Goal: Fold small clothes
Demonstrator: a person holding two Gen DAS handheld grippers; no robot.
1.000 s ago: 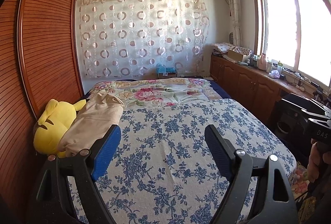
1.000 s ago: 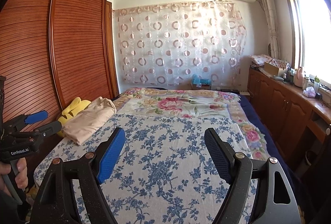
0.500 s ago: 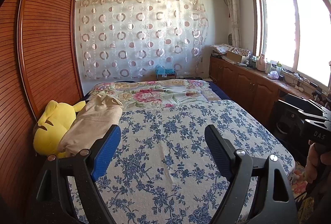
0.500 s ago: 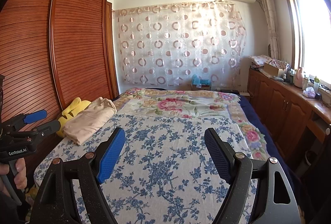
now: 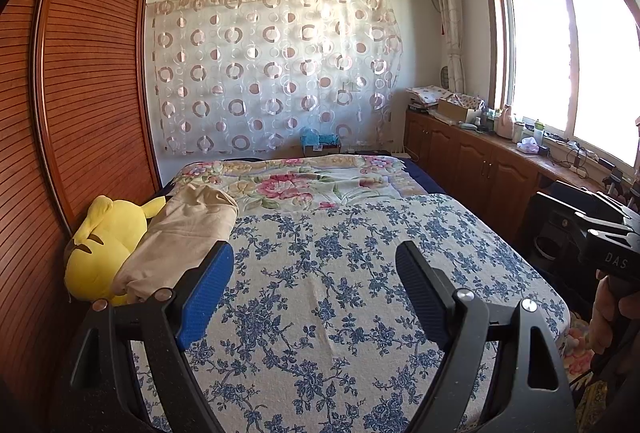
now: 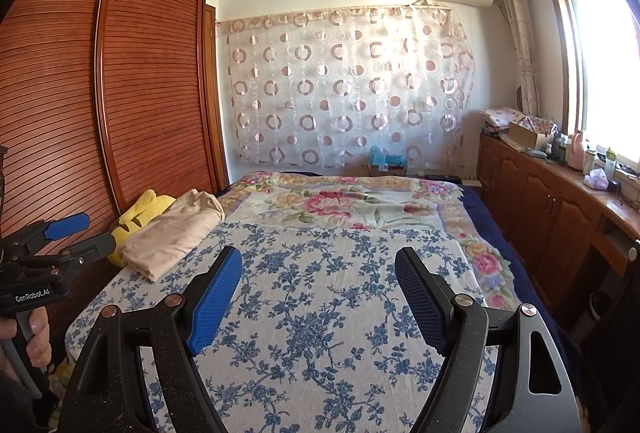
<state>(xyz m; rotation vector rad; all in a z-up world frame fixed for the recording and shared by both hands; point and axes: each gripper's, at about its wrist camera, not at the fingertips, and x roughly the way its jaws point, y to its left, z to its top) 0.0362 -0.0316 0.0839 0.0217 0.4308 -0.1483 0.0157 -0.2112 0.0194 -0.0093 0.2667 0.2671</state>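
A beige folded garment point(image 5: 180, 237) lies at the left edge of the bed, leaning on a yellow plush toy point(image 5: 100, 249); it also shows in the right wrist view point(image 6: 172, 233). My left gripper point(image 5: 314, 265) is open and empty, held above the blue-flowered bedspread point(image 5: 340, 273), right of the garment and apart from it. My right gripper point(image 6: 318, 269) is open and empty above the same bedspread point(image 6: 320, 293). The left gripper also shows at the left edge of the right wrist view point(image 6: 76, 233), open.
A wooden slatted wardrobe point(image 6: 100, 93) stands along the bed's left side. A pink-flowered quilt point(image 5: 304, 185) covers the far half of the bed. Wooden cabinets point(image 5: 480, 161) with clutter run under the window on the right. A curtain point(image 5: 272, 73) hangs on the far wall.
The left wrist view has tilted slightly upward. The right gripper has hardly moved. Both grippers stay open and empty.
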